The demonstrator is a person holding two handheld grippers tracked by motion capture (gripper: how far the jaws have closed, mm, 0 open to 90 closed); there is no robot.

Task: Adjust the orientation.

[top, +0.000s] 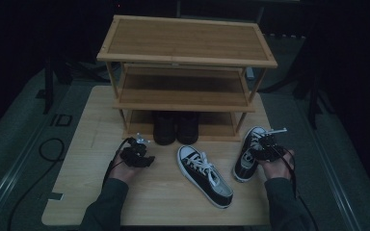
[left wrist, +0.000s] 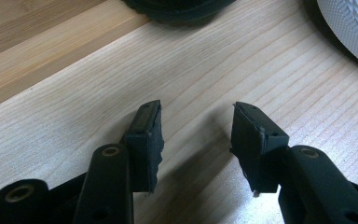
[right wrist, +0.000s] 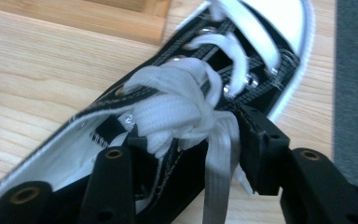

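Note:
Two black sneakers with white laces lie on the wooden table (top: 91, 192). The right sneaker (top: 249, 156) has my right gripper (top: 269, 147) on it. In the right gripper view the jaws of that gripper (right wrist: 191, 123) straddle the right sneaker (right wrist: 242, 51) at its lacing, one inside under the knot, one outside, shut on it. The middle sneaker (top: 204, 175) lies slanted, toe toward the rack. My left gripper (top: 136, 155) rests at the left over bare wood; in its own view the left gripper (left wrist: 198, 109) is open with nothing between its pads.
A three-tier wooden shoe rack (top: 188, 41) stands at the back of the table. A pair of black shoes (top: 176, 127) sits on its bottom shelf. The middle sneaker's white toe cap (left wrist: 354, 28) lies just beyond my left gripper. Dark floor surrounds the table.

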